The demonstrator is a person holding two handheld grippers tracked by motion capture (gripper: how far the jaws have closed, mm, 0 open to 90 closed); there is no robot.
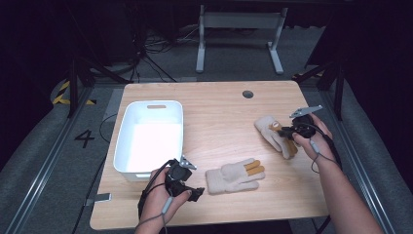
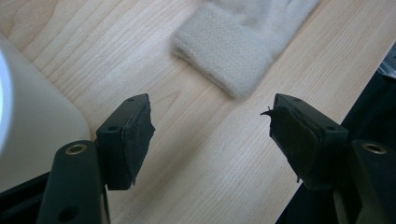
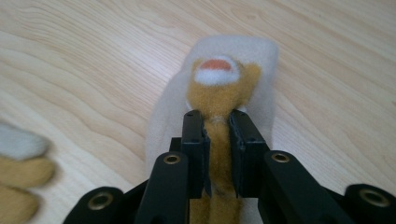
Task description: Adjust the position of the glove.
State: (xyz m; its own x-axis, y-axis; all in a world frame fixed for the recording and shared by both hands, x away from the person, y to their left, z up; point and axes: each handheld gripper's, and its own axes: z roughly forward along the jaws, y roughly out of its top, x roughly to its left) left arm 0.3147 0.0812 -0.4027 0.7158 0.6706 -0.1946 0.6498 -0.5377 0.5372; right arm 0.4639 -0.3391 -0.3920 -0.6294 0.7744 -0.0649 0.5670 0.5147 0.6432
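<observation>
A: From the high view, which glove is each hand working on?

B: The right gripper (image 1: 288, 130) is sitting on the far glove (image 1: 272, 134) at the table's (image 1: 219, 112) right side, and that glove's long axis is running diagonally, cuff away from the person. The near glove (image 1: 234, 175) is lying lengthwise across the front edge, cuff pointing toward the left gripper (image 1: 194, 193), which is just beside it. The white bin (image 1: 152, 136) is standing to the left, much nearer the left hand.

A: And the left gripper view?

B: Its jaws are standing wide apart over bare wood, gripping nothing. The near glove's cuff (image 2: 229, 56) is lying ahead and slightly right of the gap, apart from both pads, so the reach is going forward along the glove's own axis. The bin's wall (image 2: 32, 121) is showing at the left.

A: The right gripper view?

B: The right gripper (image 3: 217, 122) is clamping a tan finger of the far glove (image 3: 222, 88), jaws pinched on either side of it. The finger is running straight out between the jaws.
</observation>
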